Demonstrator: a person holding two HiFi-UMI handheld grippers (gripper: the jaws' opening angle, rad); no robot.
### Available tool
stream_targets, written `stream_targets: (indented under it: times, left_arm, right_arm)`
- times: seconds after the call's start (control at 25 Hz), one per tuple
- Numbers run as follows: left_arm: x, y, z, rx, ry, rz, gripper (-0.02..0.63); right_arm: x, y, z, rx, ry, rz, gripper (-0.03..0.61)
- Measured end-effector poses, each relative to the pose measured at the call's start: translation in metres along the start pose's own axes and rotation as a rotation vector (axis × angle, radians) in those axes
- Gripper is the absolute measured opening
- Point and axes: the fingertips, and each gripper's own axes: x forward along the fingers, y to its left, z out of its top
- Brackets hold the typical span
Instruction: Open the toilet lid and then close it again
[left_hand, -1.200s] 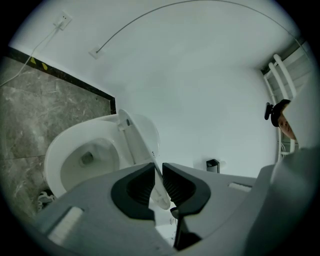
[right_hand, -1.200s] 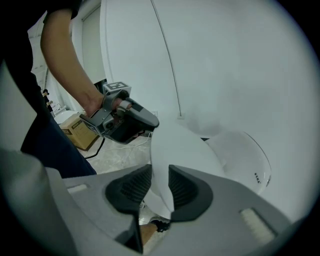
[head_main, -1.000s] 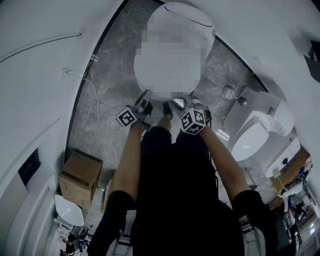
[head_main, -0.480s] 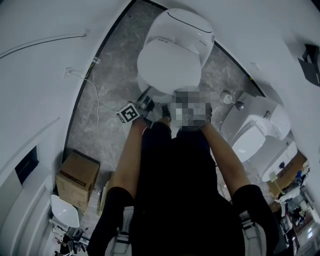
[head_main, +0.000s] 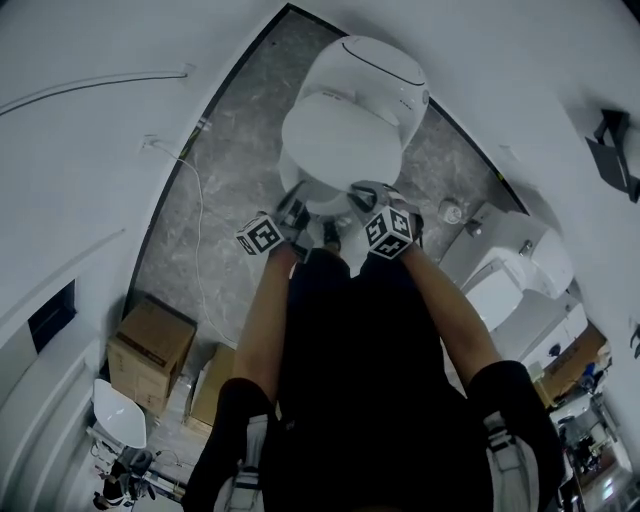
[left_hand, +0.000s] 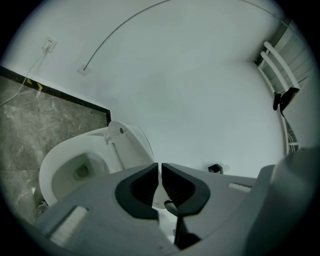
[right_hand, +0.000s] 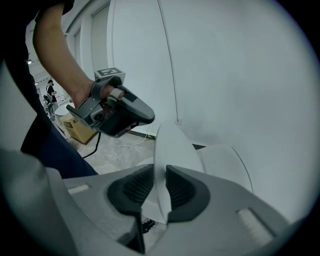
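The white toilet (head_main: 375, 70) stands against the far wall, with its lid (head_main: 340, 140) lifted off the rim. In the right gripper view the lid's (right_hand: 167, 150) front edge runs edge-on between my right gripper's (right_hand: 161, 187) pads. Those jaws have just been closing and now press on it. In the head view the right gripper (head_main: 362, 195) is at the lid's near edge. My left gripper (head_main: 298, 208) hovers just left of it, apart from the lid. The left gripper (left_hand: 160, 186) is shut with nothing in it. Its view shows the open bowl (left_hand: 75, 170) and the raised lid (left_hand: 131, 147).
A second toilet (head_main: 510, 280) stands at the right. Cardboard boxes (head_main: 150, 345) sit at the lower left, and a cable (head_main: 195, 200) trails over the grey floor. White walls close in on both sides. Grab bars (left_hand: 277, 60) hang on the right wall.
Both grippers have moved up toward the toilet. The right gripper's jaws have closed on the lid's front edge, and the lid has lifted off the rim.
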Motion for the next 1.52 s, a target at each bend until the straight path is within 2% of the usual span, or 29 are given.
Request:
stream_targets:
  times: [0.36,0.68,1.0,1.2,1.52]
  left_arm:
    - [-0.019,-0.022,-0.002,0.113,-0.026,0.084,0.017]
    - [-0.029,-0.030,-0.006,0.200,-0.004,0.168,0.018]
    - [-0.039,-0.034,-0.009,0.200,-0.059,0.226,0.018]
    - [-0.044,-0.032,-0.014,0.177,-0.111,0.262,0.018]
    - [-0.040,-0.041,-0.019,0.174,-0.154,0.286,0.018]
  right_arm:
    - [-0.016,-0.026,0.008,-0.043,-0.018,0.029,0.069]
    - [-0.032,-0.056,0.017,-0.064,-0.041,0.042,0.064]
    - [-0.046,-0.089,0.022,-0.109,-0.049,0.032,0.058]
    - [-0.055,-0.115,0.023,-0.195,-0.045,0.036,0.060]
    - [-0.064,-0.160,0.024,-0.173,-0.061,-0.004,0.055]
